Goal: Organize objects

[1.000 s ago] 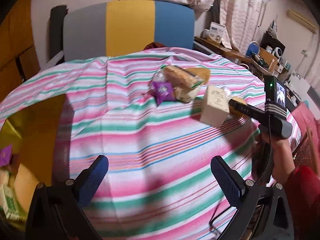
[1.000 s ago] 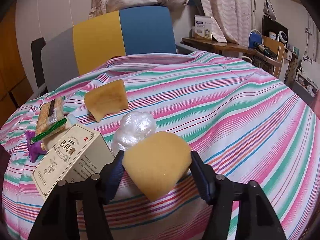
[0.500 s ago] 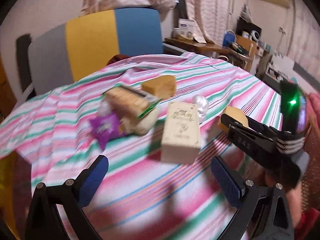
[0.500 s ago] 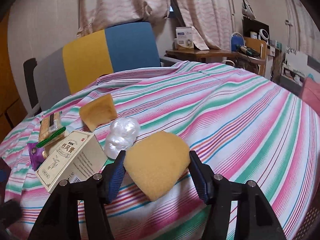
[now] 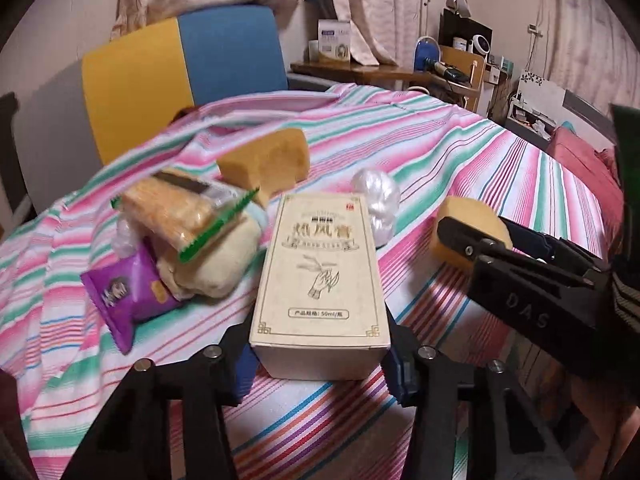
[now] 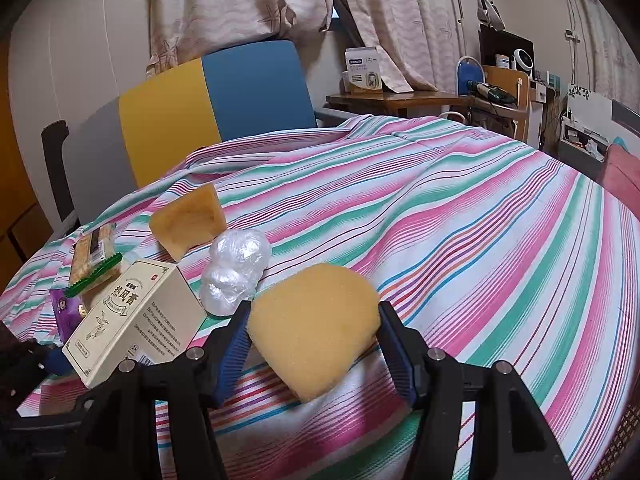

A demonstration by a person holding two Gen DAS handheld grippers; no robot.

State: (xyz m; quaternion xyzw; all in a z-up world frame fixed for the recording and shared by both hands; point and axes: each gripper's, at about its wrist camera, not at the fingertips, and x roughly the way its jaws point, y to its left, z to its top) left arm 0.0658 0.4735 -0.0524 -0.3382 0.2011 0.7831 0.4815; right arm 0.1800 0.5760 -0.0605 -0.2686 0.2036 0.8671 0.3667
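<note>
- your left gripper (image 5: 320, 364) has just been closing around the near end of the cream box (image 5: 322, 280), which lies flat on the striped cloth (image 5: 460, 152). the blue pads sit against both sides of the box, so i read it as gripped, though the contact itself is partly hidden behind the box edge.
- your right gripper (image 6: 314, 344) is clamped on a yellow sponge (image 6: 316, 320), both pads pressed to its sides, the sponge held just above the cloth.
- the step in hand looks like the pick-up of the box, with the sponge already taken. neither thing has gone anywhere yet.
- the rest of the clutter sits together on the cloth: a second sponge wedge (image 5: 266, 162) behind the box, a clear plastic wad (image 5: 378, 200) just beside the box's far right corner, and a heap to the left made of a cracker packet (image 5: 180, 208), a pale bun-like lump (image 5: 218, 260) and a purple sachet (image 5: 128, 292).
- containers: no bin, tray or basket shows in either wrist view, so i cannot tell where these things are meant to go, nor what any holder has in it.
- next, you need a clean lift of the box; it is long and held at one end, so expect the far end to sag or swing.
- mind the plastic wad and the heap close alongside; a sideways drag could shove them.
</note>
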